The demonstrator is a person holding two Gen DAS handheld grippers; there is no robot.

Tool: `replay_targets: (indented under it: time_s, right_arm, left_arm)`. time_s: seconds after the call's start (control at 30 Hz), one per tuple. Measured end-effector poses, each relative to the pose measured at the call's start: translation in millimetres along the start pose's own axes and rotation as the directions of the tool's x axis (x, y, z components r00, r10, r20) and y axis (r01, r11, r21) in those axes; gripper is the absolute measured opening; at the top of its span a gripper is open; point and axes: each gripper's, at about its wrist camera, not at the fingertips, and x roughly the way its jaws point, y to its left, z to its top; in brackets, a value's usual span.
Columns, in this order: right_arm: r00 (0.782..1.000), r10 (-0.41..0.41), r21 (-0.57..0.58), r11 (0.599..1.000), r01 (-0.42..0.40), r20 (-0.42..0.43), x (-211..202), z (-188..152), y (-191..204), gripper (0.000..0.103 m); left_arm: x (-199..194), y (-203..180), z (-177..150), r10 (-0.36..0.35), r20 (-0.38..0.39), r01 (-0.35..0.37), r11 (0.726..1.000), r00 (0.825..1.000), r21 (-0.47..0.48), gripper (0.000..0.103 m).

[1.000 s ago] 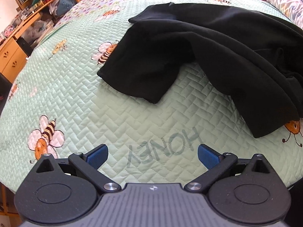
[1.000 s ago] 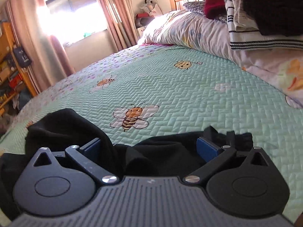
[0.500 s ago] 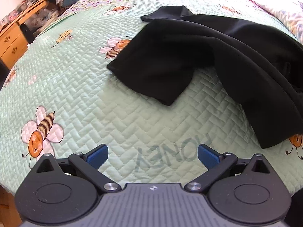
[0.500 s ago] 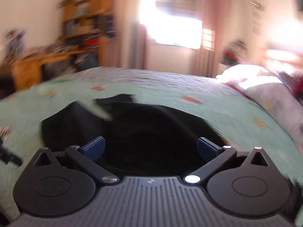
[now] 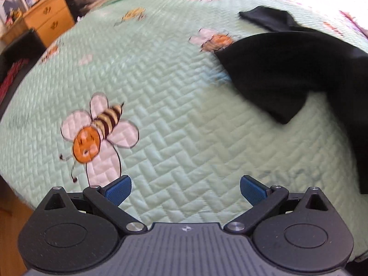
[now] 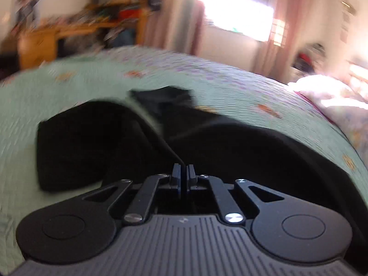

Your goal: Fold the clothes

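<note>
A black garment (image 5: 287, 69) lies rumpled on the mint-green bee-print quilt (image 5: 161, 92), at the right of the left wrist view. My left gripper (image 5: 185, 187) is open and empty, over bare quilt to the left of the garment. In the right wrist view the same black garment (image 6: 230, 142) spreads under and ahead of my right gripper (image 6: 183, 177). Its jaws are shut on a fold of the black cloth, which rises taut to the fingertips.
A wooden dresser (image 5: 46, 20) and cluttered shelves stand beyond the bed's far left edge. A bright window with pink curtains (image 6: 234, 16) is ahead in the right wrist view. Pillows (image 6: 333, 92) lie at the right. The bed's near edge drops off at lower left.
My right gripper has closed on the black garment after swinging round to face the window. My left gripper has moved left, so the garment now sits farther right in its view.
</note>
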Motion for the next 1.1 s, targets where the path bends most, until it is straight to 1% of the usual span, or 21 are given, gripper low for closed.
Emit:
replay_targets:
  time_s: [0.1,0.13,0.2,0.23,0.3,0.4,0.47,0.5,0.57,0.6,0.63,0.67,0.7,0.73,0.8,0.87,0.9,0.93,1.0,1.03,1.1]
  right_arm:
    - [0.999,-0.012,0.208,0.978,0.006,0.031,-39.3,-7.9,-61.8,0.005]
    - [0.999,-0.023,0.235,0.972,0.014,0.037,-51.5,-14.7,-73.8,0.005]
    - [0.999,-0.035,0.253,0.967,0.023,0.040,-70.2,-36.6,-87.1,0.005]
    - [0.998,-0.040,0.261,0.965,0.028,0.040,-79.5,-47.5,-93.7,0.001]
    - [0.998,-0.054,0.281,0.959,0.042,0.035,-95.7,-69.2,-106.9,0.000]
    - [0.994,-0.102,0.323,0.940,0.111,-0.044,-94.8,-98.6,-124.4,0.000]
    - [0.996,-0.084,0.332,0.939,0.092,-0.038,-100.4,-109.4,-128.2,0.003]
    - [0.997,-0.062,0.328,0.942,0.070,-0.035,-105.5,-112.4,-127.0,0.008]
    - [1.000,-0.023,0.323,0.946,0.026,-0.013,-110.3,-113.9,-116.8,0.012]
    - [1.000,0.004,0.325,0.946,-0.005,0.003,-111.5,-113.3,-110.5,0.023]
    - [0.999,0.036,0.330,0.943,-0.042,0.023,-113.2,-111.1,-102.6,0.033]
    - [0.997,0.060,0.331,0.941,-0.070,0.040,-113.3,-107.5,-95.4,0.041]
    - [0.996,0.079,0.324,0.942,-0.090,0.050,-114.1,-105.1,-88.8,0.051]
    - [0.993,0.097,0.314,0.943,-0.111,0.059,-115.2,-103.1,-82.7,0.055]
    - [0.988,0.133,0.280,0.948,-0.150,0.079,-119.4,-101.6,-73.3,0.055]
    - [0.985,0.149,0.256,0.952,-0.166,0.086,-124.8,-101.8,-63.2,0.056]
    - [0.984,0.155,0.248,0.953,-0.172,0.089,-127.6,-102.1,-59.3,0.059]
    - [0.984,0.154,0.248,0.953,-0.172,0.092,-130.0,-103.6,-58.2,0.065]
    - [0.984,0.151,0.256,0.952,-0.169,0.090,-132.5,-106.8,-56.9,0.070]
    - [0.984,0.153,0.266,0.949,-0.170,0.087,-132.9,-108.2,-57.8,0.070]
    - [0.984,0.157,0.295,0.940,-0.174,0.082,-136.4,-112.5,-56.5,0.070]
  left_arm:
    - [9.2,-4.0,-3.9,-0.003,-0.012,0.003,1.000,1.000,0.016,0.100]
    - [10.9,-5.4,-5.5,-0.009,-0.012,0.009,1.000,1.000,0.022,0.100]
    - [10.7,-6.5,-7.3,-0.047,-0.006,0.048,0.998,0.999,0.029,0.100]
    - [9.2,-7.7,-8.1,-0.073,0.003,0.073,0.997,0.997,0.035,0.100]
    - [5.3,-11.8,-9.0,-0.121,0.026,0.119,0.991,0.992,0.054,0.100]
    - [4.1,-29.7,-11.5,-0.140,0.029,0.137,0.985,0.990,0.104,0.101]
    - [5.0,-39.2,-15.3,-0.149,0.021,0.145,0.981,0.989,0.126,0.101]
    - [5.2,-43.9,-17.2,-0.153,0.019,0.149,0.979,0.988,0.137,0.101]
    - [4.2,-52.4,-21.3,-0.154,0.026,0.148,0.976,0.988,0.156,0.100]
    - [2.8,-57.4,-24.0,-0.160,0.032,0.152,0.973,0.987,0.172,0.100]
    - [-0.9,-64.5,-28.5,-0.179,0.048,0.166,0.965,0.983,0.204,0.098]
    - [-4.7,-71.5,-32.9,-0.199,0.064,0.179,0.955,0.978,0.235,0.097]
    - [-8.5,-79.7,-38.0,-0.212,0.083,0.183,0.945,0.974,0.273,0.096]
    - [-12.6,-90.8,-44.7,-0.209,0.112,0.163,0.932,0.971,0.325,0.096]
    - [-20.0,-113.5,-58.2,-0.202,0.169,0.114,0.898,0.965,0.426,0.096]
    - [-21.7,-137.1,-71.9,-0.168,0.201,0.043,0.858,0.965,0.512,0.096]
    - [-22.4,-148.6,-78.5,-0.153,0.215,0.010,0.836,0.965,0.548,0.097]
    - [-23.0,-159.8,-84.7,-0.140,0.228,-0.019,0.814,0.963,0.581,0.099]
    - [-23.3,-178.7,-93.8,-0.128,0.251,-0.059,0.780,0.959,0.622,0.100]
    - [-23.2,-186.9,-97.4,-0.120,0.271,-0.084,0.768,0.955,0.635,0.100]
    - [-22.1,-198.9,-101.8,-0.087,0.341,-0.160,0.757,0.936,0.634,0.100]
